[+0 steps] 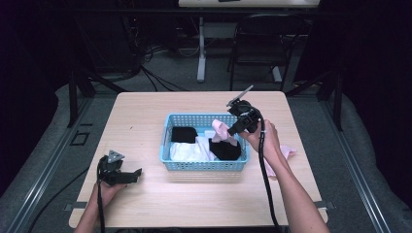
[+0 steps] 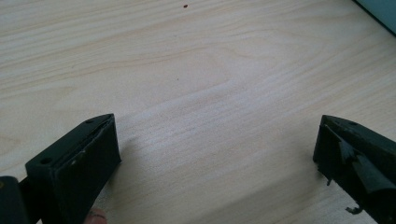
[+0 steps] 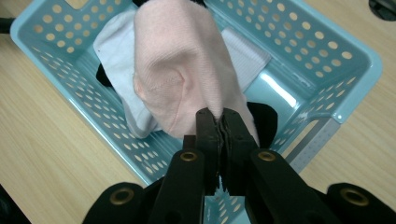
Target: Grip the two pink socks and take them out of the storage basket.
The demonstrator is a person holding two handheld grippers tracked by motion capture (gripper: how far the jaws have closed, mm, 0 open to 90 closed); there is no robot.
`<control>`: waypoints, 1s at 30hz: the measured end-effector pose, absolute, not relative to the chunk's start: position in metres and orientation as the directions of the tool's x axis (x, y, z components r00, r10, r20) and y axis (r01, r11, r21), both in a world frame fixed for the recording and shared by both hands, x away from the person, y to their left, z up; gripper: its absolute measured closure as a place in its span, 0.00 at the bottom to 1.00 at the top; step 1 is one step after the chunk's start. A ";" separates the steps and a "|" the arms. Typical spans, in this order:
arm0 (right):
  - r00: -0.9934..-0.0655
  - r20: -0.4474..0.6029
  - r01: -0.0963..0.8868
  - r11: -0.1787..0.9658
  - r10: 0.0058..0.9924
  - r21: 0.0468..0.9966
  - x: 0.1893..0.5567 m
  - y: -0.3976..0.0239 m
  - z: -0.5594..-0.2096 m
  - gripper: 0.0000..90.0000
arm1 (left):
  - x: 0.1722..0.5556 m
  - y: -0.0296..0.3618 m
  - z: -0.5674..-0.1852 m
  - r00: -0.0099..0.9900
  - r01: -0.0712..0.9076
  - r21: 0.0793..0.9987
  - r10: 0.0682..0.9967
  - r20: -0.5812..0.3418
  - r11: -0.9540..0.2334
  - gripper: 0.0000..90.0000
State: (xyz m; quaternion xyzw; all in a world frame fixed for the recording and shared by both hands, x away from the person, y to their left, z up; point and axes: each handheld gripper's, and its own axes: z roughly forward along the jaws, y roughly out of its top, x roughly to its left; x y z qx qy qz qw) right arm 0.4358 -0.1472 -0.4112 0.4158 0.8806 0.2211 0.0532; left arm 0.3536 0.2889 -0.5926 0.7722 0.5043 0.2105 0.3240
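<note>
right tongs pinching pink sock above basket; left tongs spread and idle

the right gripper (image 3: 219, 122) has its two black jaws pressed together on the edge of a pale pink knitted fabric sock (image 3: 182, 65). the sock hangs from the pinch point over the light blue perforated plastic basket (image 3: 322, 51). in the high view the right gripper (image 1: 236, 127) sits above the right rear part of the basket (image 1: 204, 166), with the sock (image 1: 221, 130) trailing from it toward the basket interior.

key relation: the sock lies straight ahead of the right jaws, and its long axis runs away from the pinch, down toward the basket floor. the lower end appears still within the basket walls, so a lift clear of the rim is judged to be the step in hand.

the left gripper (image 1: 121, 175) rests on the light wooden table (image 1: 145, 121), well left of the basket. its jaws are spread wide with nothing between them. the right hand is clearly the nearer one to the sock.

other contents of the basket: a white ribbed cloth item (image 3: 245, 53) and black cloth items (image 1: 183, 134). a second pale pink piece (image 1: 287, 151) lies on the table just right of the basket.

brands, labels, writing: none readable.
</note>
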 end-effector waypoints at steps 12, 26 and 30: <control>-0.664 0.082 0.675 0.548 0.743 0.495 0.423 -0.145 -0.383 0.97 | 0.354 0.289 -0.593 0.403 0.643 0.713 0.915 -0.002 -0.281 0.00; -0.661 0.052 0.656 0.543 0.748 0.524 0.413 -0.160 -0.351 0.97 | 0.354 0.289 -0.593 0.403 0.643 0.713 0.915 -0.002 -0.281 0.00; -0.645 0.047 0.659 0.524 0.763 0.540 0.408 -0.171 -0.342 0.97 | 0.354 0.289 -0.593 0.403 0.643 0.713 0.915 -0.002 -0.281 0.00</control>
